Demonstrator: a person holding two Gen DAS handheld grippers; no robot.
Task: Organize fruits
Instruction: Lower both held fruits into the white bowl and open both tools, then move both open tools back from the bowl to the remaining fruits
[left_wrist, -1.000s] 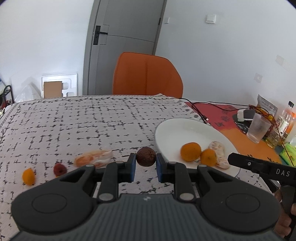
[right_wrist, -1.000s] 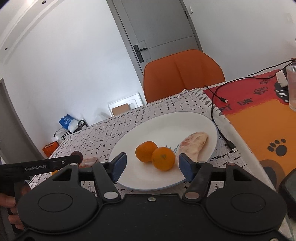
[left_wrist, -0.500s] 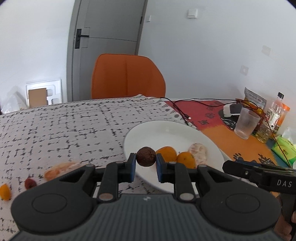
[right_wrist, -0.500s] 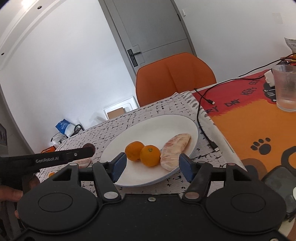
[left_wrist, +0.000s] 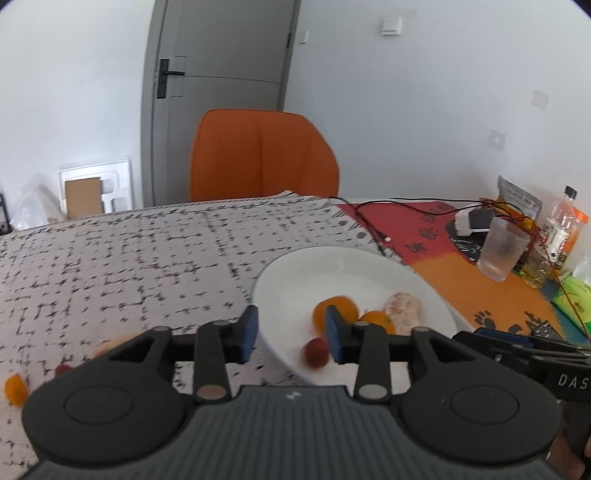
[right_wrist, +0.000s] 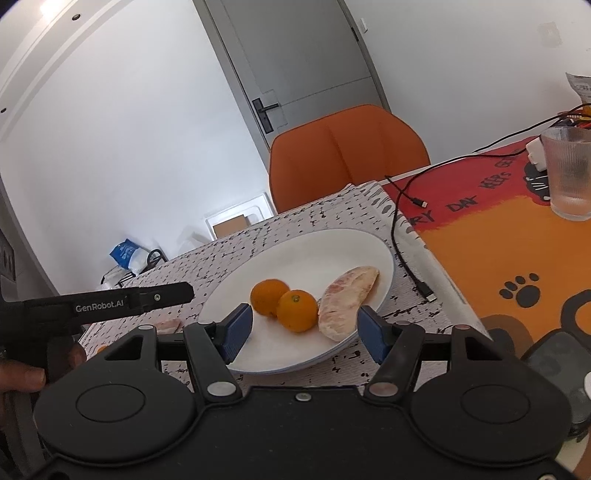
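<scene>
A white plate holds two oranges, a peeled citrus piece and a small dark red fruit, blurred, near the plate's front rim. My left gripper is open and empty just above that rim, the red fruit below its right finger. In the right wrist view the plate shows the oranges and the citrus piece. My right gripper is open and empty at the plate's near edge. Left on the cloth lie a small orange fruit, a red fruit and another peeled piece.
An orange chair stands behind the table. A black cable runs beside the plate. A glass, bottles and packets stand at the right on an orange mat. The other gripper's body reaches in at left.
My left gripper has opened over the plate and let go of the dark fruit, which now lies in the plate. The right gripper has stayed open at the plate's edge.
</scene>
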